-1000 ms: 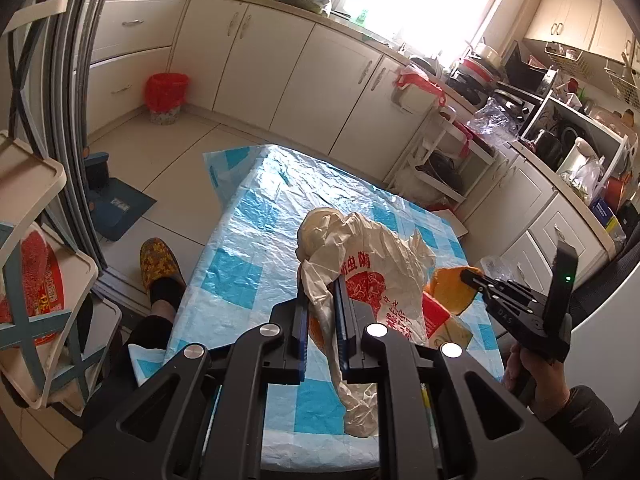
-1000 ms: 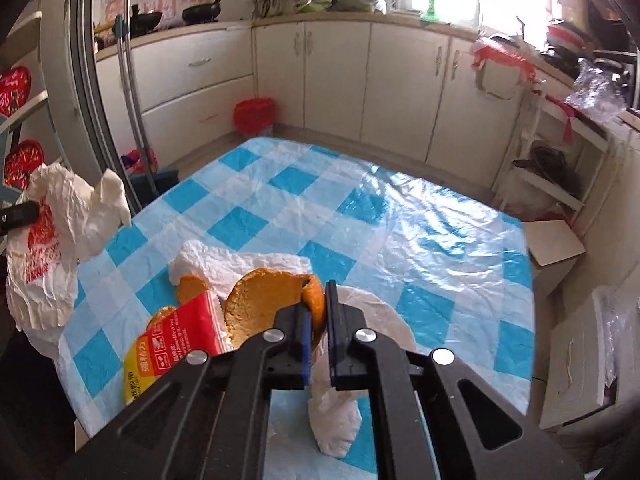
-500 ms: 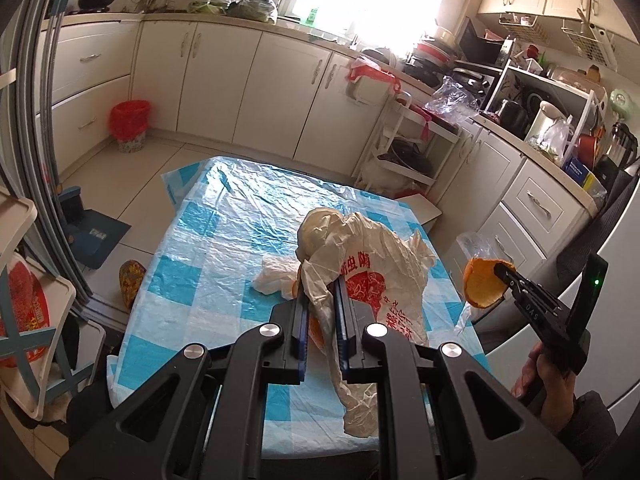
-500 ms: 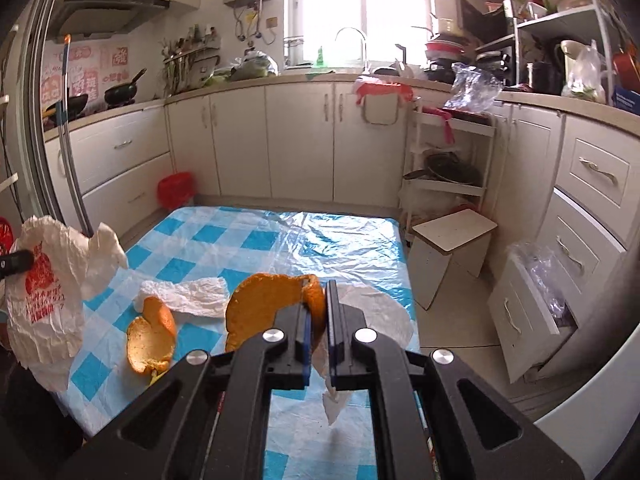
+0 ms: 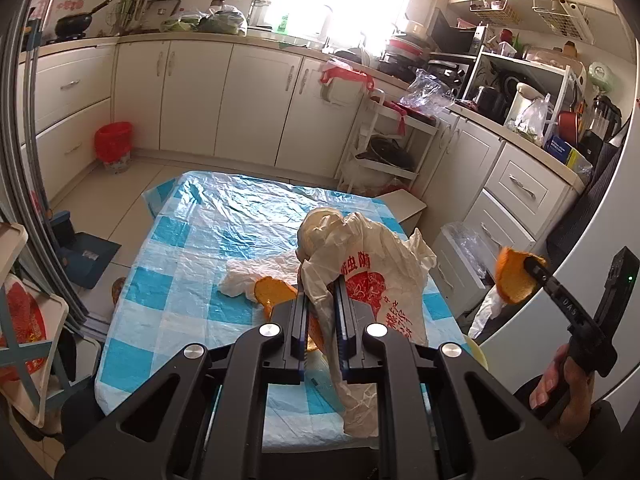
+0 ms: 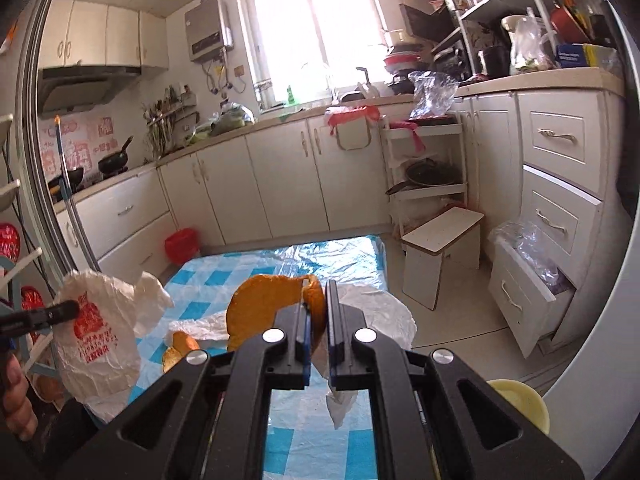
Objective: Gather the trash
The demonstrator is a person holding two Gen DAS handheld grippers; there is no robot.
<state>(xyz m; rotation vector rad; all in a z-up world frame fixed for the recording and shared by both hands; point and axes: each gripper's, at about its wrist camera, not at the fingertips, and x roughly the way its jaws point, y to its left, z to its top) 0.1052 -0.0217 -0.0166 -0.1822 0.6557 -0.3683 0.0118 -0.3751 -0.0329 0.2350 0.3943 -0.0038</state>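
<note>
My left gripper (image 5: pixel 320 292) is shut on a crumpled white plastic bag with red print (image 5: pixel 372 276), held above the blue checked table (image 5: pixel 192 264); the bag also shows in the right wrist view (image 6: pixel 96 340). My right gripper (image 6: pixel 318 308) is shut on a large piece of orange peel (image 6: pixel 264 304), lifted off the table to the right; it also shows in the left wrist view (image 5: pixel 514 276). Another orange peel (image 5: pixel 272 290) and a white tissue (image 5: pixel 244 276) lie on the table.
A yellow bin (image 6: pixel 520 400) stands on the floor right of the table. A white stool (image 6: pixel 440 248) and an open drawer with clear plastic (image 6: pixel 532 256) are beyond it. A red bin (image 5: pixel 113 144) stands by the far cabinets. A shelf rack (image 5: pixel 24 320) is at left.
My right gripper has lifted the orange peel off the table and moved it up and right. The left gripper rose a little with the bag. A red packet is out of sight.
</note>
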